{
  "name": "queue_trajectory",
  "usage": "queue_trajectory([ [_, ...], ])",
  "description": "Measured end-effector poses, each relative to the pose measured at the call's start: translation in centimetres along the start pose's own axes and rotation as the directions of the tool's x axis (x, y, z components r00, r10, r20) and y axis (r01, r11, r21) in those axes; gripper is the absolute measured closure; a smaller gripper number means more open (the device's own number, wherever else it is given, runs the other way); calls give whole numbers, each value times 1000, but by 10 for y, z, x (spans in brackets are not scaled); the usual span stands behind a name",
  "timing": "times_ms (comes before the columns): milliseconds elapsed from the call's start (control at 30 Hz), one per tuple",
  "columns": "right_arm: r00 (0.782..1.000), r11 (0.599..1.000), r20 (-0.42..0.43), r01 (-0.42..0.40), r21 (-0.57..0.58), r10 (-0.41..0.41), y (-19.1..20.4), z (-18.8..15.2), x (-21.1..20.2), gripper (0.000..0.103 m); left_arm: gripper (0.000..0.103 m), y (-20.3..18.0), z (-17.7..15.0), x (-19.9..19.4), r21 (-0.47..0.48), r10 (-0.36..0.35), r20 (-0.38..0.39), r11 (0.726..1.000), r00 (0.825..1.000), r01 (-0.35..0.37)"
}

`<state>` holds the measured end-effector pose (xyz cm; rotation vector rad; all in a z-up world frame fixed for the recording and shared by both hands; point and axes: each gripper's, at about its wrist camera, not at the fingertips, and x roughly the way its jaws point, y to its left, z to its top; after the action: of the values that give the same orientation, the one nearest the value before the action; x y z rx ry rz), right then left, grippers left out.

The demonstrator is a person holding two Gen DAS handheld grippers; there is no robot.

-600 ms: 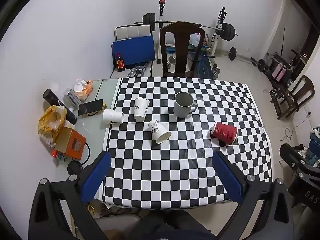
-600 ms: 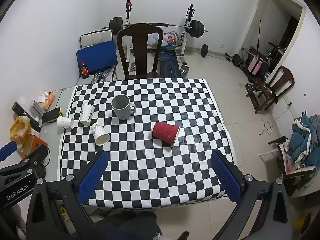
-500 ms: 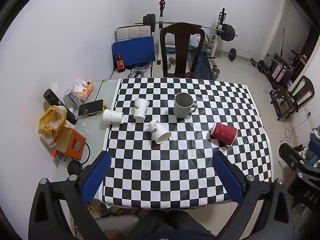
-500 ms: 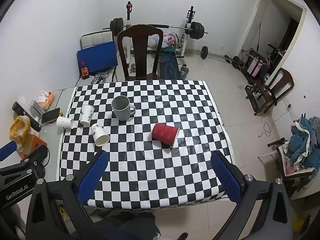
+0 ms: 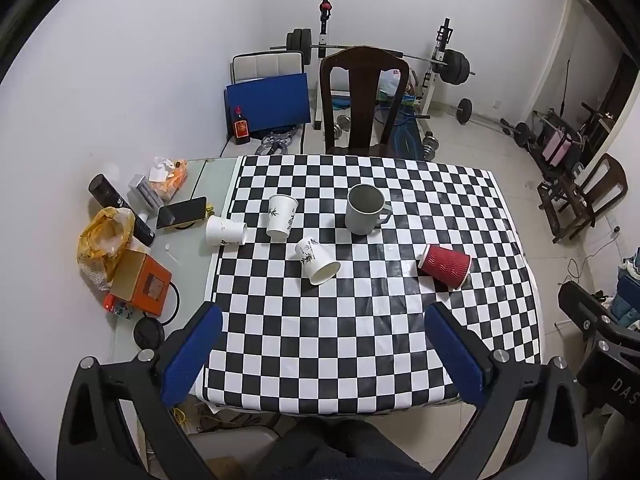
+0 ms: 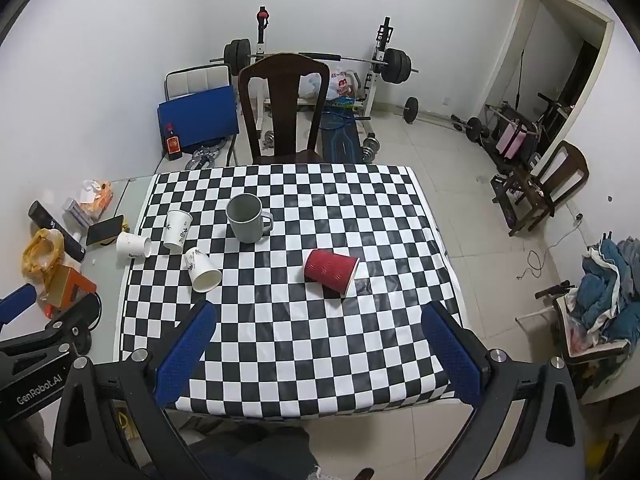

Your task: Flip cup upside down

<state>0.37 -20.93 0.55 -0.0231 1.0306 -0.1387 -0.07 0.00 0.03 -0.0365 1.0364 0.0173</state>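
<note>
Left gripper (image 5: 318,340) jaws wide over the near counter (image 5: 340,340), white paper cup (image 5: 225,231) tipped far left, grey mug (image 5: 365,215) upright centre, red cup (image 6: 330,271) on its side right, right gripper (image 6: 318,338) jaws wide, empty.

The black frames of the left gripper (image 5: 320,344) and the right gripper (image 6: 318,340) run off the bottom edge of their views, so the hands holding them are hidden. The dark wooden chair (image 5: 362,100) hides its seat and legs behind the checkered table (image 5: 360,352). The small print on the upright white paper cup (image 5: 281,216) cannot be read.
</note>
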Motion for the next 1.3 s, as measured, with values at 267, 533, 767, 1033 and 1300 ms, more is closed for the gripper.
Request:
queue_trajectory([
  [267, 1000, 1000, 4, -1, 0, 1, 0, 2, -2, 0, 0, 0, 0, 0, 0, -2, 2, 1000, 1000, 2],
  [533, 1000, 1000, 7, 0, 0, 0, 1, 2, -4, 0, 0, 0, 0, 0, 0, -4, 4, 1000, 1000, 4],
  [767, 1000, 1000, 8, 0, -1, 1, 1, 2, -5, 0, 0, 0, 0, 0, -2, -5, 5, 1000, 1000, 5],
  [1033, 1000, 1000, 11, -2, -4, 2, 2, 3, -6, 0, 0, -1, -1, 0, -4, -4, 9, 1000, 1000, 4],
  [1300, 1000, 1000, 11, -1, -3, 1, 3, 3, -6, 0, 0, -1, -1, -1, -5, -8, 11, 1000, 1000, 8],
])
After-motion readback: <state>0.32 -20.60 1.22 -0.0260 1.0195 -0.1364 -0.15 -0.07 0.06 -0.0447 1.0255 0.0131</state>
